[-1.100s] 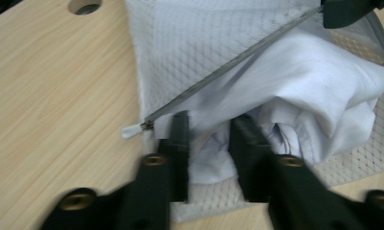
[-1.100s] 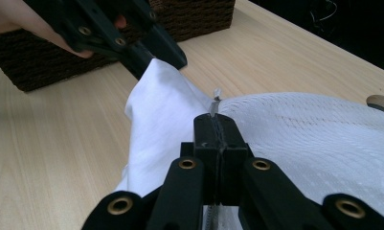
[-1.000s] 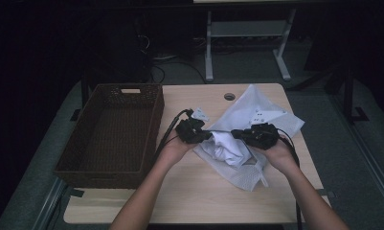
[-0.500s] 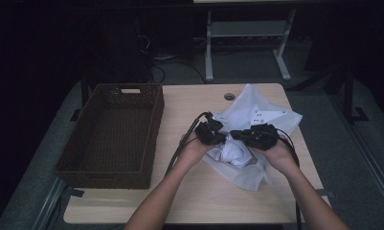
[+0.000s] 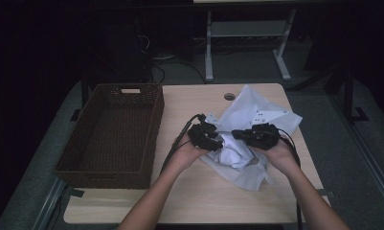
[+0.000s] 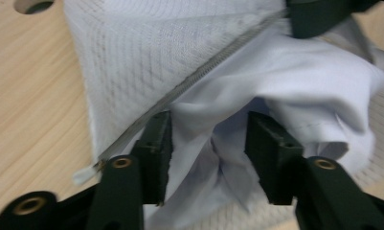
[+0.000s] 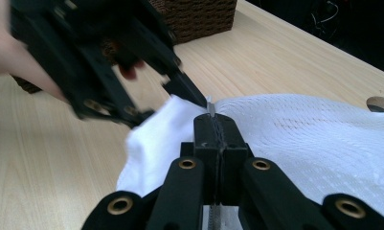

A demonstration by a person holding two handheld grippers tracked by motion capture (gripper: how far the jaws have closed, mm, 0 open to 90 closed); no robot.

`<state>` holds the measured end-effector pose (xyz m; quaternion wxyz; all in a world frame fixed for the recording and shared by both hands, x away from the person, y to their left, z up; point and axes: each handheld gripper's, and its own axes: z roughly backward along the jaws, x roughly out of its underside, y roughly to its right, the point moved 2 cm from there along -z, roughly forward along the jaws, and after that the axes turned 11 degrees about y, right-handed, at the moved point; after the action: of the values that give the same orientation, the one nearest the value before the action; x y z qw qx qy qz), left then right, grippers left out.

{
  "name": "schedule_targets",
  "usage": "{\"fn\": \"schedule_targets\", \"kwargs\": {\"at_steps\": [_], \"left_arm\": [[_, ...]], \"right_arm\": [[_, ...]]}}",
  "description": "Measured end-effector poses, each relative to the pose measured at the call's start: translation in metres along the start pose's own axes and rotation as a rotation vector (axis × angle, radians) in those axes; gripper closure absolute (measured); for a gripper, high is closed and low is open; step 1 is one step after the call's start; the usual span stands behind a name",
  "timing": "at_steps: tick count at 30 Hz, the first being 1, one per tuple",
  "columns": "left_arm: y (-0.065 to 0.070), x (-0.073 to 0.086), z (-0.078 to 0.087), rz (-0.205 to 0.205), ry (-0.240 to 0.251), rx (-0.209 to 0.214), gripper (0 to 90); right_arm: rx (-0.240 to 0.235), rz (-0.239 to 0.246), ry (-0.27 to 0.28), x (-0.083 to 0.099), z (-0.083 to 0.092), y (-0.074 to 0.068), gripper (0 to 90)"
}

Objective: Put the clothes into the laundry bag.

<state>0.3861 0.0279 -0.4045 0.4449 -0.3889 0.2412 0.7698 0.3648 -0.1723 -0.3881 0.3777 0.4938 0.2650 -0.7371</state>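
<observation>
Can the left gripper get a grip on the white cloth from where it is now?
Probably yes. The left gripper has just been opening its jaws, and a fold of the white cloth already lies between them with nothing in front. The right gripper clamps the zipper edge beside it, apart from that fold.

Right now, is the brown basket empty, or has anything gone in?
Empty. The high view shows only bare weave inside the wicker basket; the white mesh bag lies on the table beside it.
</observation>
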Motion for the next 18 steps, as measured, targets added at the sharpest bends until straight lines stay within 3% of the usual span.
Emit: {"fn": "schedule_targets", "kwargs": {"at_steps": [4, 9, 13, 18], "left_arm": [[0.002, 0.001, 0.023, -0.006, 0.010, -0.005, 42.0], [0.011, 0.013, 0.038, 0.005, 0.006, 0.037, 35.5], [0.023, 0.026, 0.034, 0.000, -0.020, 0.075, 34.0], [0.038, 0.036, 0.012, -0.016, -0.057, 0.101, 31.9]], "right_arm": [[0.001, -0.004, -0.001, 0.000, 0.001, 0.001, 88.8], [0.004, -0.007, -0.003, 0.001, 0.000, 0.002, 88.8], [0.007, -0.009, -0.005, 0.001, 0.000, 0.002, 88.8], [0.005, -0.009, -0.006, 0.001, -0.001, 0.002, 88.8]]}}
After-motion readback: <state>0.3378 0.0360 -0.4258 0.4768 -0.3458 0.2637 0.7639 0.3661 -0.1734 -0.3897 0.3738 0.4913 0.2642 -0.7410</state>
